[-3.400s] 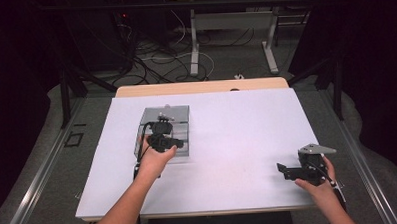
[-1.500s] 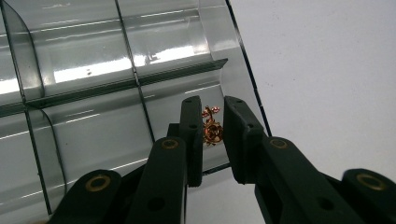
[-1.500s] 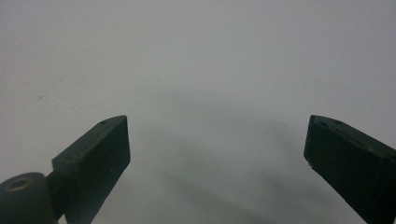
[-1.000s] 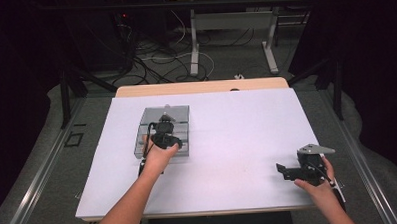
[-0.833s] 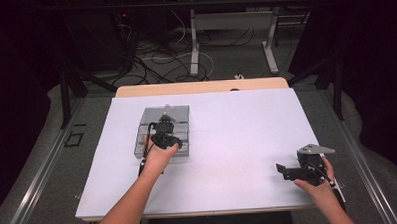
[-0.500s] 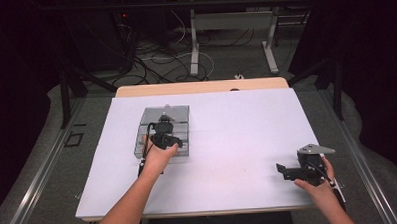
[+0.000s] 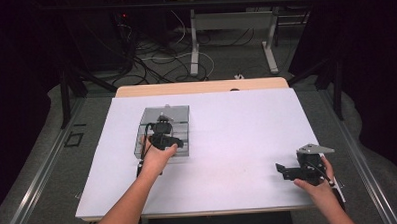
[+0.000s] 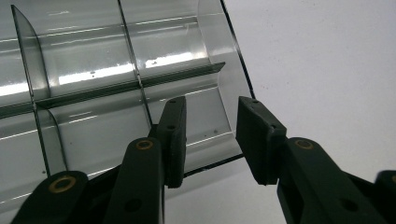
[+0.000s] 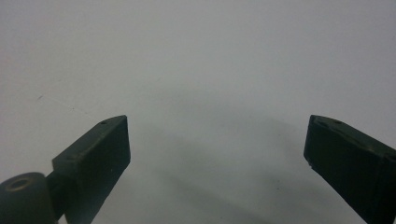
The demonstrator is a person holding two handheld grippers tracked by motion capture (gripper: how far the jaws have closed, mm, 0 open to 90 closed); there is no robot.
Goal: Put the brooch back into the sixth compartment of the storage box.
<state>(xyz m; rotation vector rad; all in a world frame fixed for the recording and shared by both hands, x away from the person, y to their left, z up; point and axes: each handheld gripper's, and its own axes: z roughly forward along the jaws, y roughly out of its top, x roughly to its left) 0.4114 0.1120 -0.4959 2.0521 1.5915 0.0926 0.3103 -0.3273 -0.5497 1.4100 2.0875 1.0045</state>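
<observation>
Clear plastic compartmented organiser tray lies on the white table, far-left part. Left claw over its near corner, jaws just been opening, nothing between them; tray looks released. Right claw wide, empty, well right of tray (idle). Left gripper view alone reveals empty compartments.

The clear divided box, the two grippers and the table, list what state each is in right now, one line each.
Clear divided box: flat on the table, compartments look empty, no lid seen on it.
Left gripper: fingers have just been opening, now apart over the box's corner, nothing pressed between them.
Right gripper: fingers wide apart, nothing between them, over bare table.
White table: bare apart from the box.
</observation>
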